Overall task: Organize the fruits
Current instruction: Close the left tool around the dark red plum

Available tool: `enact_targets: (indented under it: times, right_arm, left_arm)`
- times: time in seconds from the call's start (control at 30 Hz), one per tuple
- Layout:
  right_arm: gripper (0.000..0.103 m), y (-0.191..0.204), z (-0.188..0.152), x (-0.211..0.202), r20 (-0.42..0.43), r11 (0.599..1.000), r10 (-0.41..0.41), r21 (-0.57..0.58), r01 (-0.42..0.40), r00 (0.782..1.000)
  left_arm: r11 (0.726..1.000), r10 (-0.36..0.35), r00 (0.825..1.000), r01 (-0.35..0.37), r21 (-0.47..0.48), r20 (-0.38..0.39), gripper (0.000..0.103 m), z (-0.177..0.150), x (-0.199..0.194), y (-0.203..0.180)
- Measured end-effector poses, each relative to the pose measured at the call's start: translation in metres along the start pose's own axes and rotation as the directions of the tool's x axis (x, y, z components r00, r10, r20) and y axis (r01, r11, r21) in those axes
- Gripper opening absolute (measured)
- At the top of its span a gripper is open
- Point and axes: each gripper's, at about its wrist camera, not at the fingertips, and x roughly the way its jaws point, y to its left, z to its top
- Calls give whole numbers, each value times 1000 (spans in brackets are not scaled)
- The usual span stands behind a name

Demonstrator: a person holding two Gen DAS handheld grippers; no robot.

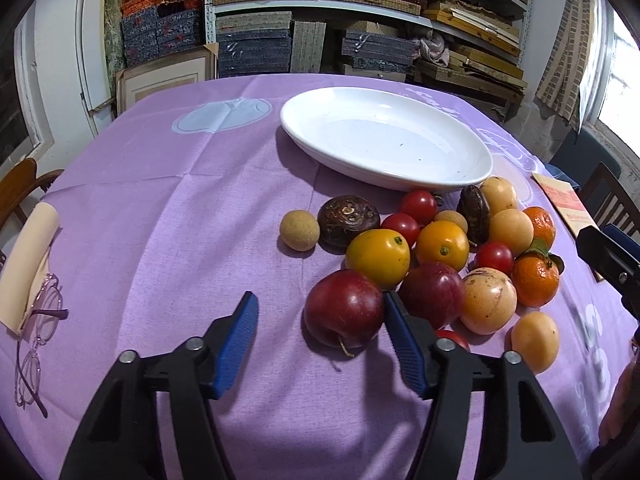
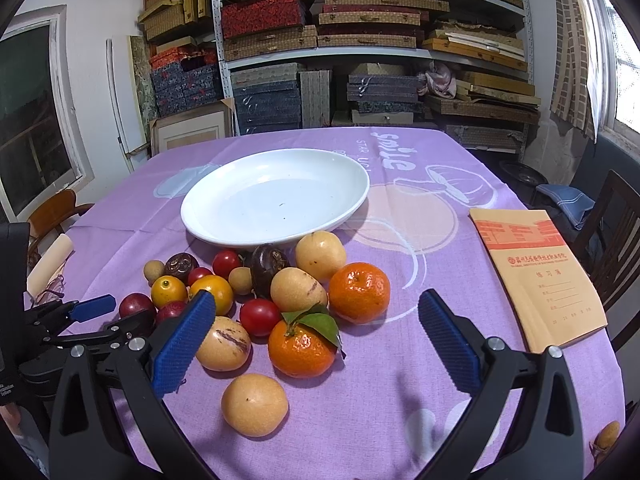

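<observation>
White and bare, the plate [image 1: 384, 140] is seen toward the far edge of the table [image 1: 160, 220], with nothing yet placed in it, so the organizing is judged to be at its very start. All the fruit is gathered in one loose heap just in front of the plate's near rim: red plums, yellow-orange round fruits, small red tomatoes, tan round fruits, two dark brown ones and two tangerines, one tangerine [image 2: 301, 347] with leaves still attached.

The left gripper [image 1: 320, 320] is held partly open around the nearest red plum [image 1: 344, 309]; its right pad lies against the plum's side, while a clear gap is left at the other pad, so no grip is judged to be made. The right gripper [image 2: 316, 340] is held wide open above the near side of the heap, with nothing held.

Every piece is still to be moved. A notebook [image 2: 538, 276] lies by the table's right edge, and spectacles [image 1: 38, 344] by its left edge.
</observation>
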Motion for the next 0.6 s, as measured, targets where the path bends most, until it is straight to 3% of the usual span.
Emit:
enact_targets:
  times: [0.17, 0.43, 0.6]
  right_arm:
    - [99, -4, -3, 1, 3, 1000, -1, 6, 1, 1000]
    - [99, -5, -4, 1, 1, 1000, -3, 6, 3, 1000]
    - [99, -7, -8, 5, -38, 1000, -1, 0, 1, 999]
  left_arm:
    - [999, -42, 999, 42, 13, -14, 41, 0, 4, -4]
    - [998, -59, 998, 59, -5, -6, 40, -1, 3, 0]
    - [1000, 3, 999, -3, -17, 37, 39, -4, -9, 7]
